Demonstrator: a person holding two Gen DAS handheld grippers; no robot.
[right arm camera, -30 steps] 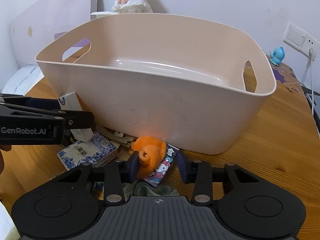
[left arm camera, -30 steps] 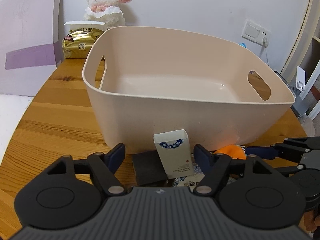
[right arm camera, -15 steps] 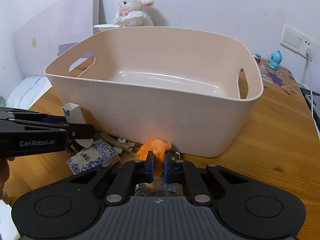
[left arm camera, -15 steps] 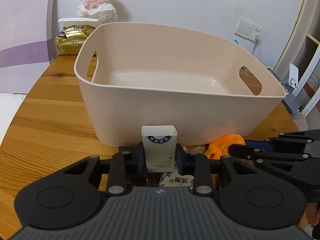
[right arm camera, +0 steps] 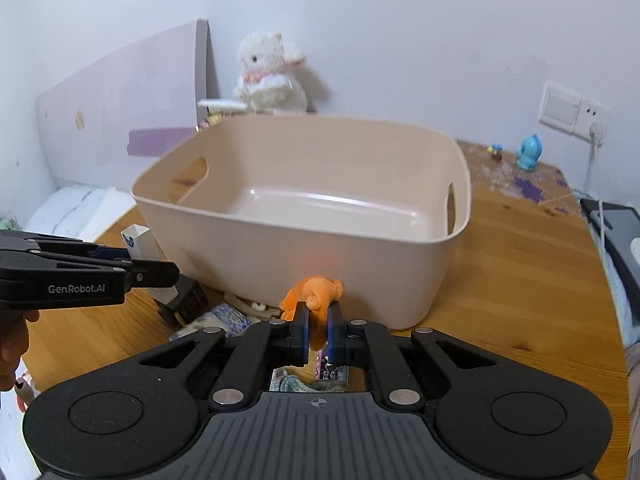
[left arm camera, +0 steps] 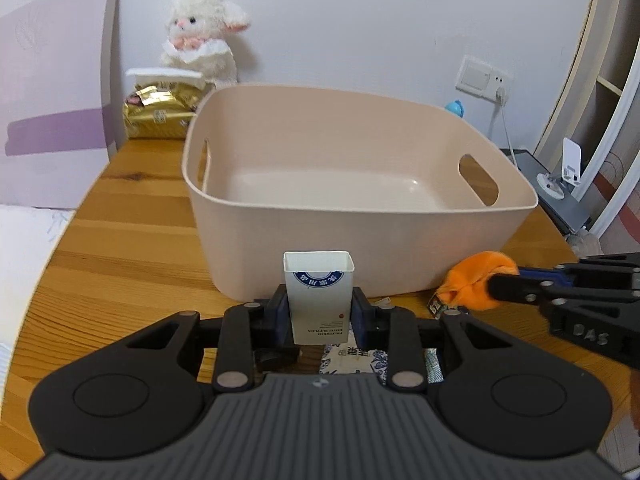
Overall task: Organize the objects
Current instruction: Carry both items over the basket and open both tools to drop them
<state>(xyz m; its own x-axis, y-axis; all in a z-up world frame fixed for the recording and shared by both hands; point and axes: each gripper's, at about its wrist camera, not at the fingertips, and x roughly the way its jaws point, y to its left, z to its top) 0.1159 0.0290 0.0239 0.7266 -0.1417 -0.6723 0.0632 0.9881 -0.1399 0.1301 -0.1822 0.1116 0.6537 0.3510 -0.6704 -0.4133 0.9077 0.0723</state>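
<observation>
wooden tabletop [left arm camera: 120, 248] against a pale wall, one beige bin [left arm camera: 352, 216] sitting empty in the middle. left gripper [left arm camera: 319, 316] is clamped on one small white box [left arm camera: 319, 296], held upright in front of the bin's near wall. right gripper [right arm camera: 317, 334] is pinched tight on one orange plush toy [right arm camera: 314, 292], also short of the near wall. judgement call: both loads need to rise above the rim before going forward, then drop low inside, box kept upright. one blue-patterned packet [right arm camera: 224, 318] waits on the table among other small items too hidden to count. one white plush lamb [left arm camera: 204, 40] watches from the back.
</observation>
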